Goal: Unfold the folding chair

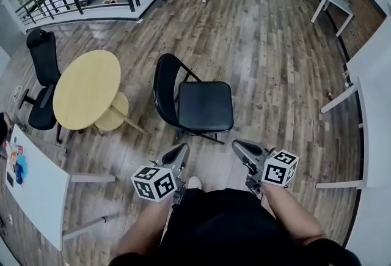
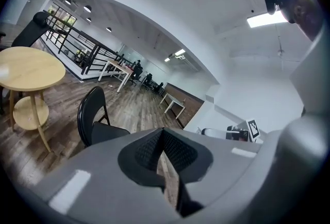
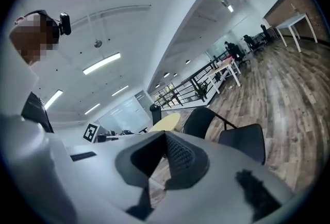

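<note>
Standing chair, head view: black folding chair with a padded seat and thin metal frame [image 1: 204,106], opened out on the wood-plank floor [image 1: 275,57], its backrest towards the round pale-wood table [image 1: 87,88].
Grippers, head view: left gripper [image 1: 181,148] and right gripper [image 1: 239,147] sit just short of the seat's near edge, one to each side, touching nothing.
Hidden, head view: the seat covers most of the chair's legs.
Left gripper view, jaws: pressed together, nothing between them.
Left gripper view, chair: up and left of the jaw tips, well apart, backrest in side profile; the gripper's grey body cuts off its lower part.
Right gripper view, jaws: clenched and empty.
Right gripper view, chair: right of and above the jaw tips, apart from them, seat facing the camera; the legs are hidden behind the gripper's body.
</note>
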### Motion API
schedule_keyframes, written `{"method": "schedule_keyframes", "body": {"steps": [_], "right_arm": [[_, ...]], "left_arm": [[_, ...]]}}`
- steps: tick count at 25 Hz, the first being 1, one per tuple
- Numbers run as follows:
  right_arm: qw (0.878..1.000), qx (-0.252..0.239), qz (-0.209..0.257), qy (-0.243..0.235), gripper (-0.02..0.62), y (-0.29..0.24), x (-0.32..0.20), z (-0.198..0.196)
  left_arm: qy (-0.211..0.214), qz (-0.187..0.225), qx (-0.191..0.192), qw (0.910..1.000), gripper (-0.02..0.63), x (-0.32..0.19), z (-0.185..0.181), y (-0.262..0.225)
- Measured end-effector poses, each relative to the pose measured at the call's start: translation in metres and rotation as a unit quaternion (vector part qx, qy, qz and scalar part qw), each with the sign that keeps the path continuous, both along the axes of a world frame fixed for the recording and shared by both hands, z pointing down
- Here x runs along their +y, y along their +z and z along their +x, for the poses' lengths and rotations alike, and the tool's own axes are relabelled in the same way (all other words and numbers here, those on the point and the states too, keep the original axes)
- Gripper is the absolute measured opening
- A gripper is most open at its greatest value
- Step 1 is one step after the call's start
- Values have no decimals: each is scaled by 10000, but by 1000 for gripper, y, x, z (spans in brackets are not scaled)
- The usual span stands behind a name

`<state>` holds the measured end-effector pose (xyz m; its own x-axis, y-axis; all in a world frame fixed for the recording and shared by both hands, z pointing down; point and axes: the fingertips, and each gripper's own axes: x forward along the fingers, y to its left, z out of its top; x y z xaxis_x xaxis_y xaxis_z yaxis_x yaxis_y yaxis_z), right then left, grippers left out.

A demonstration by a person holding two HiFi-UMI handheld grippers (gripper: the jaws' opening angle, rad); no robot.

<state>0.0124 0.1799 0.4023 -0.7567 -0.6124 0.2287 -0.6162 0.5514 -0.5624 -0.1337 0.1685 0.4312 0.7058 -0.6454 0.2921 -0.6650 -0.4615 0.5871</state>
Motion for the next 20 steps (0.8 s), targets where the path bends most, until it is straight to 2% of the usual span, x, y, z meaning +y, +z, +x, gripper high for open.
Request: {"method": "schedule_keyframes", "body": {"steps": [9,18,20], "right_arm": [[9997,79,190,135,5,-12,52,45],[9989,223,380,155,5,-14,112,74],[9989,238,379,152,5,-10,124,77]], "left_arm": [[108,24,-198,9997,6,54,48,-8],[384,431,-822,9949,8,116,86,-19],[350,411,-845,9950,8,132,89,-19]]}}
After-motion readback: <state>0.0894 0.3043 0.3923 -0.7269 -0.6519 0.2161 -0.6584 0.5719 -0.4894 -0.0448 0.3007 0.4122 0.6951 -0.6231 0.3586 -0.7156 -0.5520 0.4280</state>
